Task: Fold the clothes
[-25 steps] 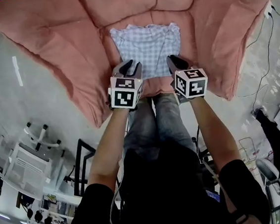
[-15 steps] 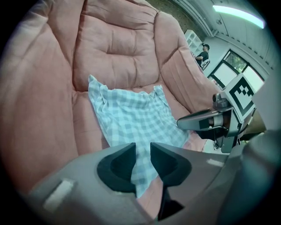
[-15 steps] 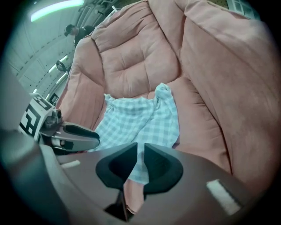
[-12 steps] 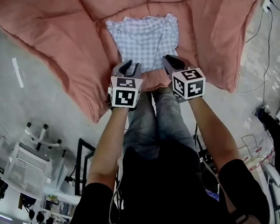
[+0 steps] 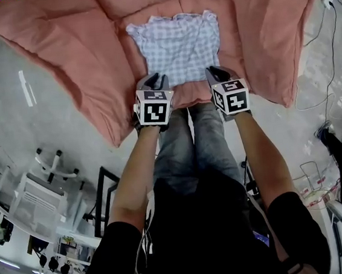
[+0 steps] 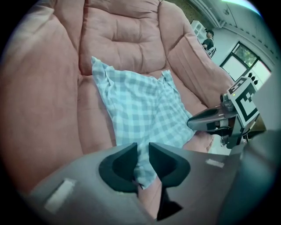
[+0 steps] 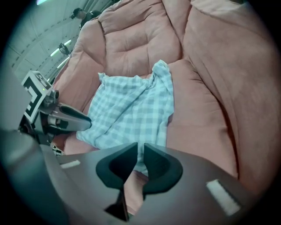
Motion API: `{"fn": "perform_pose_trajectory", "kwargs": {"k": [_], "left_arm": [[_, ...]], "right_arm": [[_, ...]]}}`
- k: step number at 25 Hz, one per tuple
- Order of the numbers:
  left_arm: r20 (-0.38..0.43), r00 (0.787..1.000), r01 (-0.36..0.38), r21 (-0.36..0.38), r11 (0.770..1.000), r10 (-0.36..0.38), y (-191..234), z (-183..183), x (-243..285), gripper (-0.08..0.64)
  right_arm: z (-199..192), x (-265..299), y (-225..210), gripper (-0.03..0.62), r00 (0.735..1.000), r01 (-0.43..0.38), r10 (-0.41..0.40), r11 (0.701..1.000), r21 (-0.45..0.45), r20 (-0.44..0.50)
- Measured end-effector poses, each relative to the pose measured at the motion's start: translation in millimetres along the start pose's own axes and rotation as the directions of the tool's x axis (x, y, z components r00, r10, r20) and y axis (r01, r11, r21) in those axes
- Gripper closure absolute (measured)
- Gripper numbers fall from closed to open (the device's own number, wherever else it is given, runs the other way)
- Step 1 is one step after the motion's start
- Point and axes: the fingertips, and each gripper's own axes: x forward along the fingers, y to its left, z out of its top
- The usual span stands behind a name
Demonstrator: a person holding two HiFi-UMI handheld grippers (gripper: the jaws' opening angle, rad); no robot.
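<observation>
The checked cloth (image 5: 176, 44) lies spread on the pink sofa (image 5: 77, 58), its near hem nipped at one corner by the left gripper (image 5: 156, 79) and at the other by the right gripper (image 5: 217, 72), both jaw pairs nearly together and hiding the pinched edge from above.

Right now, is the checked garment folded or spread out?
Spread, though rumpled: checked garment lies open across the pink sofa seat, creased down the middle.
</observation>
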Motion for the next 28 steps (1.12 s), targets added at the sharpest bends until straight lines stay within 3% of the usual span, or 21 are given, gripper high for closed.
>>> {"fn": "perform_pose_trajectory", "kwargs": {"k": [5, 11, 18, 22, 25, 28], "left_arm": [[0.017, 1.0, -0.002, 0.01, 1.0, 0.002, 0.2, 7.2, -0.4, 0.468], [0.076, 0.992, 0.098, 0.003, 0.995, -0.098, -18.7, 15.5, -17.0, 0.413], [0.148, 0.973, 0.178, 0.017, 0.984, -0.179, -46.9, 38.4, -100.2, 0.414], [0.254, 0.95, 0.16, 0.096, 0.982, -0.18, -42.7, 87.2, -154.4, 0.433], [0.321, 0.932, 0.141, 0.103, 0.985, -0.167, -41.1, 106.5, -210.1, 0.469], [0.409, 0.9, 0.113, 0.115, 0.987, -0.151, -38.8, 135.4, -259.1, 0.515]], "right_arm": [[1.4, -3.7, -6.6, 0.554, 1.0, 0.01, -0.011, 0.999, 0.032, 0.019], [11.2, -27.1, 3.1, 0.549, 0.996, -0.008, 0.003, 0.998, 0.062, 0.091], [36.2, -108.4, 42.9, 0.552, 0.982, -0.027, 0.016, 0.998, 0.06, 0.186], [91.6, -154.0, 60.3, 0.554, 0.946, -0.039, 0.027, 0.999, 0.032, 0.322], [115.5, -205.5, 76.5, 0.559, 0.921, -0.038, 0.02, 0.999, 0.038, 0.39], [147.1, -249.8, 81.2, 0.573, 0.883, -0.029, 0.012, 0.999, 0.029, 0.47]]}}
